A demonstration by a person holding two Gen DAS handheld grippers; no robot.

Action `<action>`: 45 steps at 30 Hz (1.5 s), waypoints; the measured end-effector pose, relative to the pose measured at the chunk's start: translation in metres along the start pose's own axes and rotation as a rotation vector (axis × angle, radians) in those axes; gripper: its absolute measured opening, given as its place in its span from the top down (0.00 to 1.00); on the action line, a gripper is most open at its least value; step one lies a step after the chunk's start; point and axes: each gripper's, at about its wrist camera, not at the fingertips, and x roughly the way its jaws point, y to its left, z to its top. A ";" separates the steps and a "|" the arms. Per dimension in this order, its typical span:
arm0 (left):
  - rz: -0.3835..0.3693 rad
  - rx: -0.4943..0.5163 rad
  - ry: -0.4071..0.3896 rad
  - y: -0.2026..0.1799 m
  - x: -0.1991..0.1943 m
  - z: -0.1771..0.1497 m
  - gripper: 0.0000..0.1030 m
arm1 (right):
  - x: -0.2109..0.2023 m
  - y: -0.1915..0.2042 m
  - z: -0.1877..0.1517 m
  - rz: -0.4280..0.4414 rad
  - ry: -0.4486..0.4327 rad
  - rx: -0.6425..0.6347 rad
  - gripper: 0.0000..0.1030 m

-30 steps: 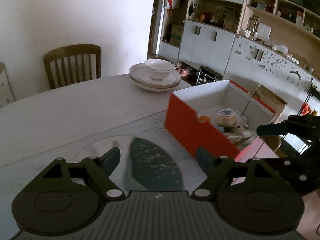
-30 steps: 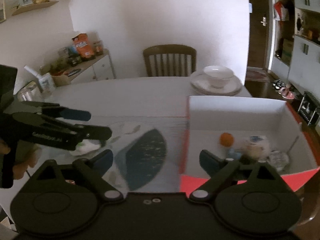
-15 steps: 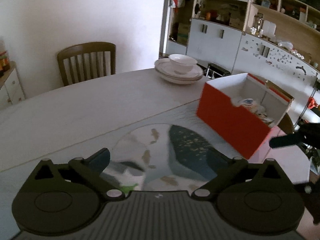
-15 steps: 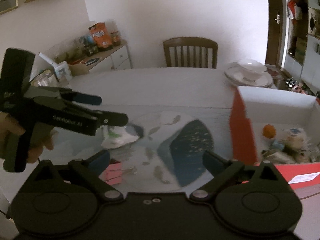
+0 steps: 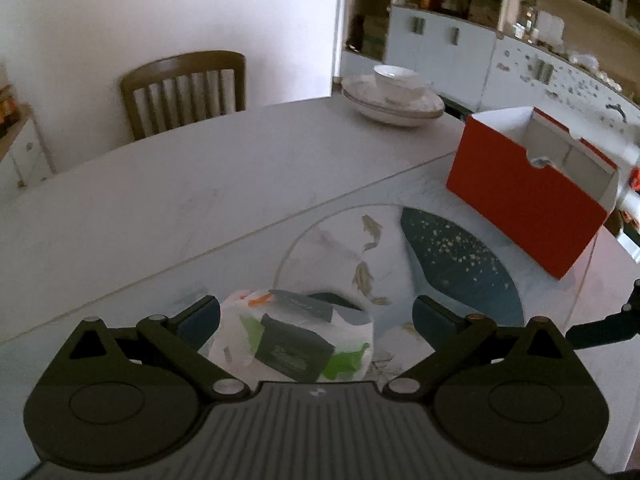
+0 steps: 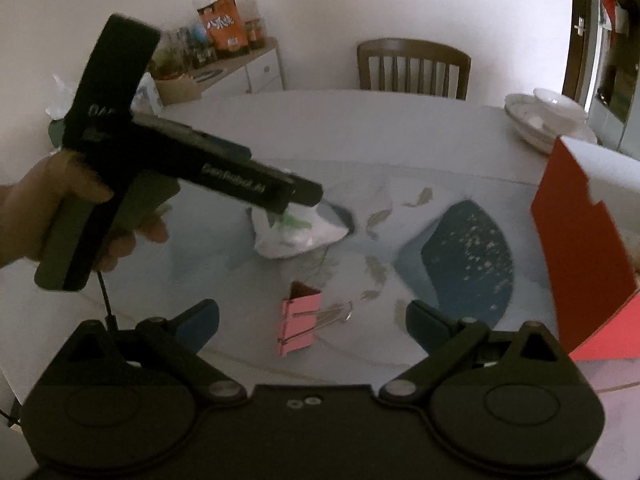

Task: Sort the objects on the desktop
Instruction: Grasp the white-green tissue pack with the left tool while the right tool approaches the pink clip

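On glass mat: my left gripper (image 5: 316, 316) gaping astride tissue pack (image 5: 294, 340); right gripper (image 6: 312, 318) gaping over pink binder clip (image 6: 298, 326). Step: grasping. Next: I close, carry to red box (image 5: 520, 192).

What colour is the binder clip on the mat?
Pink, with silver wire handles; the binder clip shows best in the right wrist view.

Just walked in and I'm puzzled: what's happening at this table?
A person is tidying small items into the red box. The left claw, open, is poised around a white tissue packet on the table. The right claw, open too, hovers over a pink binder clip, not gripping it yet.
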 end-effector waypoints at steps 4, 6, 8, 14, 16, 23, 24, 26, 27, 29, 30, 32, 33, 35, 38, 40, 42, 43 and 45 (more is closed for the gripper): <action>-0.087 0.097 -0.007 0.009 0.004 0.002 0.00 | 0.010 0.005 -0.001 -0.006 0.024 0.007 0.03; -0.139 0.172 -0.019 0.011 0.002 0.002 0.00 | 0.014 0.007 -0.001 -0.010 0.035 0.006 0.03; -0.173 0.265 -0.034 0.012 0.001 0.001 0.00 | 0.018 0.008 0.000 -0.014 0.044 0.004 0.04; -0.296 0.474 0.046 0.016 0.016 0.000 0.00 | 0.029 0.011 0.002 -0.027 0.069 0.012 0.04; -0.306 0.537 0.058 0.015 0.022 -0.002 0.00 | 0.032 0.011 0.003 -0.032 0.079 0.023 0.05; -0.343 0.761 0.130 0.013 0.044 -0.006 0.00 | 0.046 0.011 0.005 -0.047 0.108 0.044 0.06; -0.345 0.783 0.135 0.014 0.046 -0.008 0.00 | 0.048 0.011 0.005 -0.048 0.111 0.044 0.07; -0.345 0.804 0.131 0.015 0.050 -0.010 0.00 | 0.052 0.011 0.005 -0.051 0.117 0.044 0.07; -0.347 0.801 0.131 0.016 0.052 -0.009 0.00 | 0.055 0.011 0.005 -0.053 0.122 0.045 0.08; -0.353 0.797 0.132 0.018 0.056 -0.009 0.00 | 0.060 0.012 0.005 -0.052 0.133 0.046 0.11; -0.350 0.802 0.137 0.018 0.059 -0.010 0.00 | 0.063 0.013 0.004 -0.053 0.140 0.045 0.11; -0.344 0.807 0.139 0.019 0.064 -0.014 0.00 | 0.068 0.015 0.004 -0.057 0.149 0.038 0.13; -0.346 0.785 0.133 0.021 0.065 -0.014 0.00 | 0.070 0.016 0.003 -0.059 0.153 0.034 0.14; -0.337 0.741 0.128 0.024 0.067 -0.013 0.00 | 0.074 0.018 0.002 -0.061 0.161 0.027 0.16; -0.326 0.664 0.127 0.029 0.071 -0.012 0.00 | 0.080 0.018 0.000 -0.073 0.174 0.015 0.20; -0.320 0.621 0.128 0.032 0.072 -0.013 0.00 | 0.083 0.018 0.000 -0.083 0.181 0.012 0.23; -0.306 0.582 0.127 0.033 0.072 -0.014 0.00 | 0.085 0.016 -0.001 -0.089 0.186 0.020 0.25; -0.296 0.564 0.127 0.033 0.072 -0.014 0.00 | 0.085 0.015 -0.001 -0.093 0.181 0.017 0.25; -0.273 0.524 0.125 0.032 0.073 -0.015 0.00 | 0.086 0.014 -0.001 -0.101 0.177 0.010 0.25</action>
